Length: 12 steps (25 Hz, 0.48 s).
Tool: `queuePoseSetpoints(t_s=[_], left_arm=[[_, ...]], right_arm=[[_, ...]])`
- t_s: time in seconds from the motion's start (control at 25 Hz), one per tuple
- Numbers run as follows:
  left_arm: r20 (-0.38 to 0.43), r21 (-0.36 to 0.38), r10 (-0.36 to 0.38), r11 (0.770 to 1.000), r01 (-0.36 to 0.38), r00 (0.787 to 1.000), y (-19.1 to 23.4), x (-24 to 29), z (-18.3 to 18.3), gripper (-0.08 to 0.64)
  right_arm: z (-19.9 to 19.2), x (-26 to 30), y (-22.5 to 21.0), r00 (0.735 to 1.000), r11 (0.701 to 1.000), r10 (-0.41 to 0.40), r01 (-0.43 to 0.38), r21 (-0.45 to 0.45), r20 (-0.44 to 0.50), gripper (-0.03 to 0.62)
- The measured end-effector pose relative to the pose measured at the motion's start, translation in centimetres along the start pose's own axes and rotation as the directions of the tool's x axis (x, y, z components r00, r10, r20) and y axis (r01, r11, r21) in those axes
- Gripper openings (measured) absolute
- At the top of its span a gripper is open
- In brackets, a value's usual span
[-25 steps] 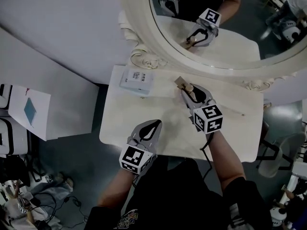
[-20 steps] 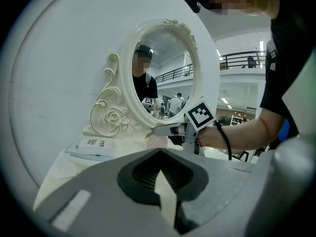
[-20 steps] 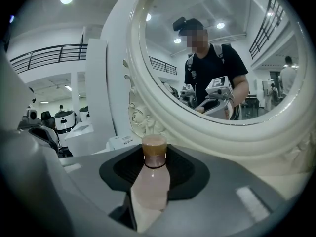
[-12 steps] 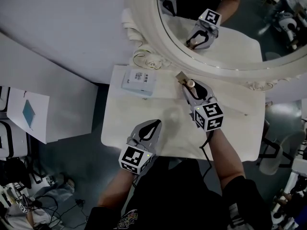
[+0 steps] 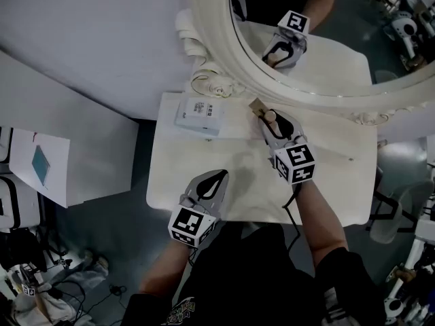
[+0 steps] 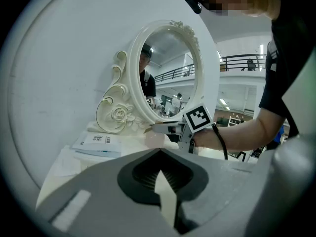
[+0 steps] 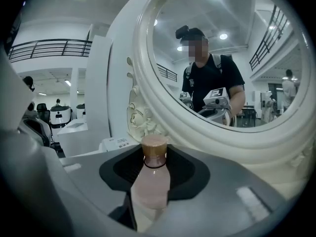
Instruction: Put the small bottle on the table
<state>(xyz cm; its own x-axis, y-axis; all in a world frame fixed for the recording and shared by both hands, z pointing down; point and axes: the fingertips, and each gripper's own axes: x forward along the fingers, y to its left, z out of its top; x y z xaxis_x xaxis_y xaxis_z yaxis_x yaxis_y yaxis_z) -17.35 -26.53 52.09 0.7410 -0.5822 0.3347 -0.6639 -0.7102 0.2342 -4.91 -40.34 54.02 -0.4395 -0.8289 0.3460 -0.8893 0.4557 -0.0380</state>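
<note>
The small bottle [image 7: 150, 184] is pale pink with a tan cap [image 7: 154, 149]. My right gripper [image 7: 154, 158] is shut on its body. In the head view the small bottle [image 5: 270, 117] sits between the fingers of the right gripper [image 5: 271, 123] over the back of the white table [image 5: 326, 182], close to the mirror's base. Whether its bottom touches the table is hidden. The left gripper [image 5: 219, 175] hovers near the table's front edge, its jaws together with nothing in them. From the left gripper view, the right gripper [image 6: 160, 128] shows beside the mirror.
A large oval mirror with an ornate white frame [image 5: 224, 60] stands along the table's back edge. A flat white box [image 5: 200, 114] lies at the back left. A small tan object [image 5: 256, 105] rests just beyond the bottle. A thin pin-like thing [image 5: 351, 159] lies at the right.
Almost nothing differs. The right gripper with the bottle has edged slightly toward the mirror's base, and the left gripper stays by the front edge.
</note>
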Motion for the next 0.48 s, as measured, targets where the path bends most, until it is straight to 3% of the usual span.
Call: queuePoseSetpoints(t_s=[0.48], left_arm=[[0.003, 0.008, -0.037, 0.999, 0.037, 0.999, -0.4, -1.4, -0.4, 0.0]], right_arm=[[-0.5, -1.1, 0.0, 0.997, 0.996, -0.074, 0.074, 0.054, -0.011, 0.183]])
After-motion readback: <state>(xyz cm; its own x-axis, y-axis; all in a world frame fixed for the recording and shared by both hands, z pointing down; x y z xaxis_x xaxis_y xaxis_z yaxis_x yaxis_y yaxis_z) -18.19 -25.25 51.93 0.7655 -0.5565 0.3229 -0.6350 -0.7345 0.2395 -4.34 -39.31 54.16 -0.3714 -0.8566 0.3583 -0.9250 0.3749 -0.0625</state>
